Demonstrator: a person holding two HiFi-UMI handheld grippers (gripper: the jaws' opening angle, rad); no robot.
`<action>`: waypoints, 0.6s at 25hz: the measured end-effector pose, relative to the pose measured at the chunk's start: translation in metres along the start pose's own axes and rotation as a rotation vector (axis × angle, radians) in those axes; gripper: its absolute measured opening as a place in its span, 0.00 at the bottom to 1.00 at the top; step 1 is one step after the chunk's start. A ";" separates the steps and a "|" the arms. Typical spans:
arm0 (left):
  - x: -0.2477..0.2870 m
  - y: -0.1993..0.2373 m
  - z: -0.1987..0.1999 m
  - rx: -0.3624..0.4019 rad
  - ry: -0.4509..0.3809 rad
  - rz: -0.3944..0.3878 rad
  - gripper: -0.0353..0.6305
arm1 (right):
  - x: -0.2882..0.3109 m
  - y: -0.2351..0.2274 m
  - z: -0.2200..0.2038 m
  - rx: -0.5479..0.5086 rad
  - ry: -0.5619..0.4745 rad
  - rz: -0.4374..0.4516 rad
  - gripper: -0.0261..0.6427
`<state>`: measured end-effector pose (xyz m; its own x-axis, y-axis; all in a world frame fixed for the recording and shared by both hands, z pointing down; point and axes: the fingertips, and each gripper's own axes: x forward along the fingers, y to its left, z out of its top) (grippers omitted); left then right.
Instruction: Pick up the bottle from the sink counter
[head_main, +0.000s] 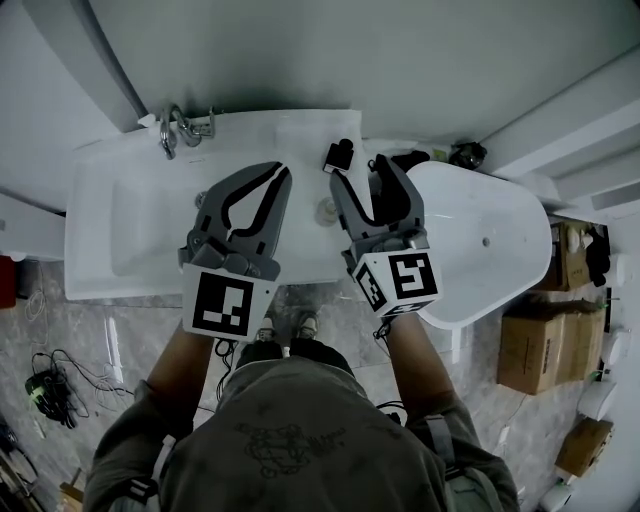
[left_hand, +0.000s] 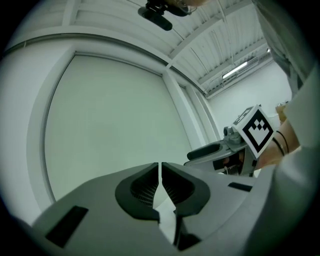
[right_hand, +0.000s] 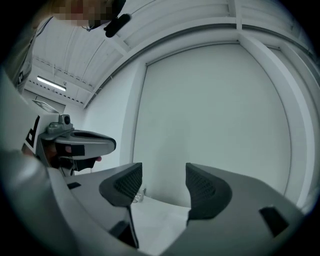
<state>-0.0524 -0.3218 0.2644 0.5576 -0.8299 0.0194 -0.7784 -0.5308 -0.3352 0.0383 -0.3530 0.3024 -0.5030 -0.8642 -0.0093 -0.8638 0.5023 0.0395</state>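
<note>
A small clear bottle (head_main: 326, 210) stands on the white sink counter (head_main: 300, 130), seen from above between my two grippers. In the right gripper view a bit of clear bottle (right_hand: 137, 196) peeks out beside the left jaw, low on the counter. My right gripper (head_main: 362, 172) (right_hand: 162, 175) is held over the counter's right end, tilted up at the wall. Its jaws are open and nothing is between them. My left gripper (head_main: 279, 171) (left_hand: 160, 167) hovers over the basin, shut and empty.
A chrome faucet (head_main: 175, 128) sits at the counter's back left. A small black object (head_main: 340, 155) lies near the back edge. A white bathtub (head_main: 490, 240) adjoins on the right, with cardboard boxes (head_main: 530, 350) beyond it. Cables (head_main: 50, 385) lie on the floor at left.
</note>
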 end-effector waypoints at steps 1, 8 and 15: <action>0.004 -0.001 -0.005 -0.006 -0.002 -0.001 0.10 | 0.004 -0.003 -0.009 0.004 0.011 0.000 0.42; 0.037 -0.008 -0.055 -0.079 0.060 -0.014 0.10 | 0.025 -0.018 -0.070 0.023 0.036 0.033 0.46; 0.060 -0.020 -0.107 -0.122 0.112 -0.046 0.10 | 0.043 -0.026 -0.154 0.044 0.137 0.019 0.51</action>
<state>-0.0340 -0.3798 0.3728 0.5634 -0.8144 0.1391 -0.7855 -0.5802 -0.2151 0.0436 -0.4072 0.4553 -0.5135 -0.8485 0.1280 -0.8559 0.5172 -0.0054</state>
